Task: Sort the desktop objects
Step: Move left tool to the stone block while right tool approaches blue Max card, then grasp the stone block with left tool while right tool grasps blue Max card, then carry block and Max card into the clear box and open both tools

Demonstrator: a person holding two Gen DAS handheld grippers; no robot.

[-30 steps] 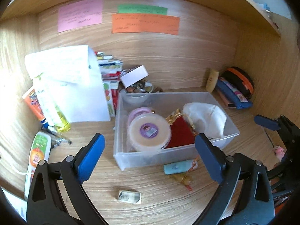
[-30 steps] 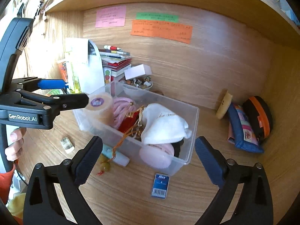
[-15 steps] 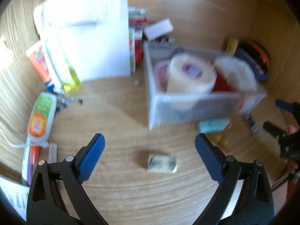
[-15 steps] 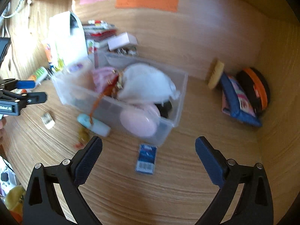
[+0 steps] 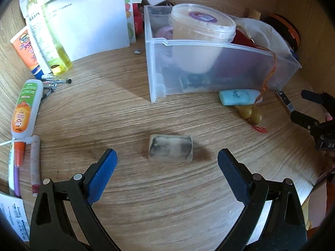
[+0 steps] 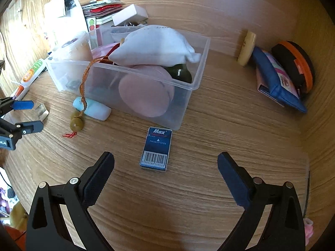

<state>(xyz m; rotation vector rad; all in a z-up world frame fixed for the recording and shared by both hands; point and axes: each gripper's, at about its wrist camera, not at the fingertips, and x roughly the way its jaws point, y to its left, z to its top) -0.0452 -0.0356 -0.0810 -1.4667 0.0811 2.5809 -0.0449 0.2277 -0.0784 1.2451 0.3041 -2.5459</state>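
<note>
Left gripper (image 5: 166,159) fingers wide open, empty, straddling grey eraser (image 5: 170,150) for pickup; right gripper (image 6: 165,163) likewise over blue staple box (image 6: 156,149) near tabletop front edge.

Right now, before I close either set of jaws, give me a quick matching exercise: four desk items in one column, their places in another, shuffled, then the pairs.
Items:
1. marbled block
2. blue Max box
3. white cloth pouch
4. light blue tube

Places:
A. on top of the contents of the clear plastic bin
B. on the desk ahead of the open left gripper
C. on the desk against the bin's front wall, under a braided cord
D. on the desk ahead of the open right gripper

Pairs: 1-B, 2-D, 3-A, 4-C
</note>
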